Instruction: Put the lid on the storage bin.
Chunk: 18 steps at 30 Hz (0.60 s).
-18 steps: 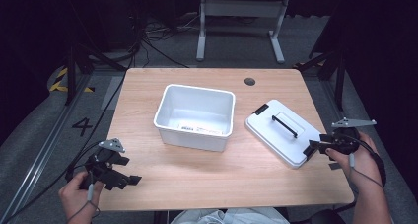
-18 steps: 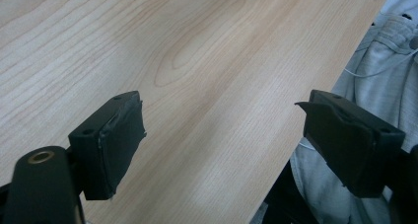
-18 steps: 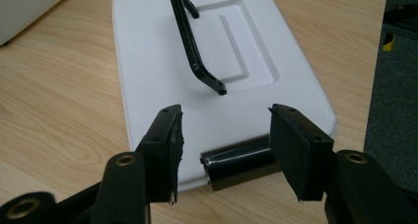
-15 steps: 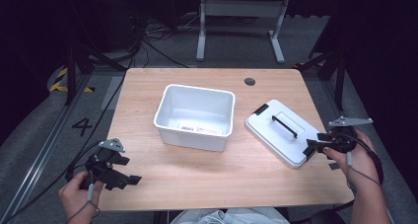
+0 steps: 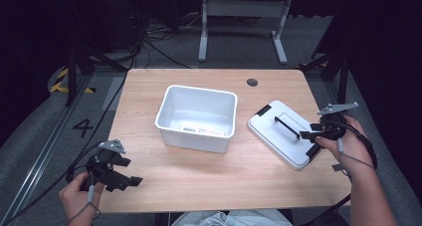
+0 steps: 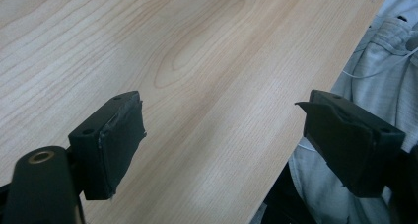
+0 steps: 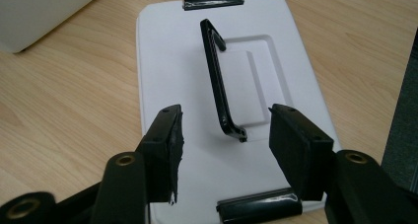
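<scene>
My left gripper (image 5: 130,180): nearest me, well apart from the tub toward the table's (image 5: 209,178) near left corner; jaws spread wide over bare wood, gripping nothing.
My right gripper (image 7: 224,155): right of the tub, jaws apart and empty, one to each side of the near end of the black handle (image 7: 217,86), above the lid.
Lid (image 5: 286,134): white, flat on the table, just right of the tub.
Tub (image 5: 196,117): white, open, mid-table.
Grommet (image 5: 252,81): beyond the tub.

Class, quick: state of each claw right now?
Left claw: open, empty, over the table.
Right claw: open, holding nothing, jaws either side of the lid handle.
</scene>
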### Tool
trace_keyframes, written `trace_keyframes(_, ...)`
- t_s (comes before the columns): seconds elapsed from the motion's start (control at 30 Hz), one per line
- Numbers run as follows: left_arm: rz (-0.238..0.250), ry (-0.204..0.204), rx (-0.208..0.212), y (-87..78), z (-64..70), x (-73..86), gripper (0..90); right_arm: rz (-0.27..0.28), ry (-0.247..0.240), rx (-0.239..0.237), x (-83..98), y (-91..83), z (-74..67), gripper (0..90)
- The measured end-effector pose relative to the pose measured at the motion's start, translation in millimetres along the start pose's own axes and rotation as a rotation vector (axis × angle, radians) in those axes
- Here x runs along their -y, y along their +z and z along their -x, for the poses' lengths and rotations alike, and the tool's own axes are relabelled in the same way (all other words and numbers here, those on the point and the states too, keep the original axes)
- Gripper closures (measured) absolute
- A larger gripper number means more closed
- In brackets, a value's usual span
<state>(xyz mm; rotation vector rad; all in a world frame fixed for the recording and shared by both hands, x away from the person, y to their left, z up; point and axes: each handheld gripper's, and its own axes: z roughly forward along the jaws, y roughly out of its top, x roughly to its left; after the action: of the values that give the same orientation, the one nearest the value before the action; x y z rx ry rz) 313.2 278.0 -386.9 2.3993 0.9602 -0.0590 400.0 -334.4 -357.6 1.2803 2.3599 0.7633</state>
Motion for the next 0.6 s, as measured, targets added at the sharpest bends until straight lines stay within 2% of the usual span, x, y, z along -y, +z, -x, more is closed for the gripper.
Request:
trace_keyframes(0.27,-0.001,0.0,0.001,0.2,0.6,-0.2,16.1,-0.058,-0.02,-0.017,-21.5,13.7,-1.1,48.5)
trace_keyframes(0.6,0.004,-0.002,-0.004,0.3,0.6,0.8,16.1,-0.144,-0.028,-0.032,-39.8,45.5,-1.7,53.6)
